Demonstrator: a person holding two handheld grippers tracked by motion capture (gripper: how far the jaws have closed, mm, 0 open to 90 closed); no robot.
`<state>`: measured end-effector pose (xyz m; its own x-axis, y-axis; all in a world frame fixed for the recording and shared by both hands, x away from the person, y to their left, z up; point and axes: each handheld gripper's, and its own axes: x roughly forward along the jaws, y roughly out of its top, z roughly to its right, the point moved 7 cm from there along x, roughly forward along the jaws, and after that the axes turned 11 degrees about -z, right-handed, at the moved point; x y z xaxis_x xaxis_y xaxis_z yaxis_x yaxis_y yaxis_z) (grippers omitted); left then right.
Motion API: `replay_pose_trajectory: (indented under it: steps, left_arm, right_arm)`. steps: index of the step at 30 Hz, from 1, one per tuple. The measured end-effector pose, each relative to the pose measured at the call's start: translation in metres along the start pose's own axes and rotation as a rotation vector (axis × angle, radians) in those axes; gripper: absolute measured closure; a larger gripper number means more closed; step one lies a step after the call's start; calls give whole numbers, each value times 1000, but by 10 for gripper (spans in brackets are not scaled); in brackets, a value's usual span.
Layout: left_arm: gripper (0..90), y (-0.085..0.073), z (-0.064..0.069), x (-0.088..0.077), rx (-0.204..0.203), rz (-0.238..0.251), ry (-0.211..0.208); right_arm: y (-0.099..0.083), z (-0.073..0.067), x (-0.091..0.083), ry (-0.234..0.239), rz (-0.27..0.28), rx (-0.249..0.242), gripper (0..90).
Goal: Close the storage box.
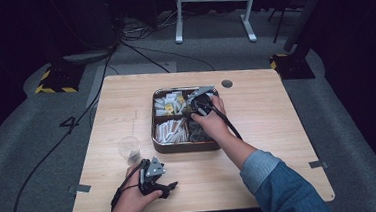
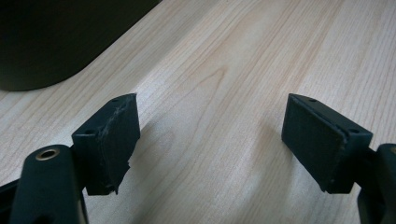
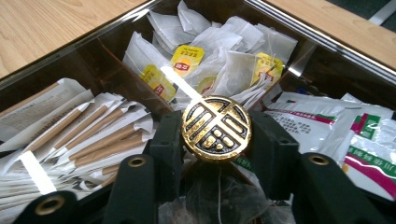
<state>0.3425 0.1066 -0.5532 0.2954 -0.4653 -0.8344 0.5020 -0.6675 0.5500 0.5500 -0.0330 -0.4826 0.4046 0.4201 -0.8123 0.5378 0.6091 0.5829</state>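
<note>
My right hand-held gripper (image 3: 216, 140) clamped on the gold knob (image 3: 216, 128) mid-frame over the tray (image 1: 186, 146), my left hand-held gripper (image 2: 210, 144) spread wide above bare surface (image 2: 224, 70) at lower left

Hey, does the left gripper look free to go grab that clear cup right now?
Probably yes. The left gripper is open and holds nothing, and the clear cup stands just ahead of it on bare table, apart from the box, with nothing between them.

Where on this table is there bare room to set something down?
Bare wood lies right of the compartment box and along the far edge of the table. It is crowded near-left, where the clear cup stands by the left gripper.
</note>
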Motion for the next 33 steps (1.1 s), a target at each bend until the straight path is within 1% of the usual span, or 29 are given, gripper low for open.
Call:
replay_pose_trajectory:
  steps: [3,4,7,10,13,15,18,20,22,24,26,29,33]
  left_arm:
    - [199,0,0,0,1,0,0]
    - [199,0,0,0,0,0,1]
    - [199,0,0,0,1,0,-1]
    - [199,0,0,0,-5,2,-6]
    - [201,0,0,0,-6,2,-2]
    - [204,0,0,0,7,-3,10]
    - [231,-2,-1,-2,5,3,7]
    - [258,-4,-2,-4,-6,9,0]
    - [258,-5,-1,-5,-7,7,-4]
    - [261,-7,0,-7,-10,2,1]
    - [262,-8,0,-10,-12,13,6]
    - [270,-10,0,-17,-28,35,18]
    - [274,-16,-3,-22,-49,39,35]
  right_arm:
    - [0,1,0,-25,-2,-21,540]
    - [0,1,0,-26,-1,-22,529]
    - [1,1,-3,-14,11,-13,479]
    - [3,1,-11,-7,37,-2,444]
    - [5,0,-21,14,63,-5,433]
    - [5,0,-29,27,74,-8,426]
    - [4,1,-43,48,98,-14,420]
    - [3,2,-53,59,116,-23,410]
    - [1,3,-61,63,127,-32,405]
    - [-3,5,-69,65,135,-34,398]
    - [-7,8,-78,74,145,-32,396]
    - [-15,13,-90,83,158,-32,397]
    - [-26,24,-106,85,176,-19,395]
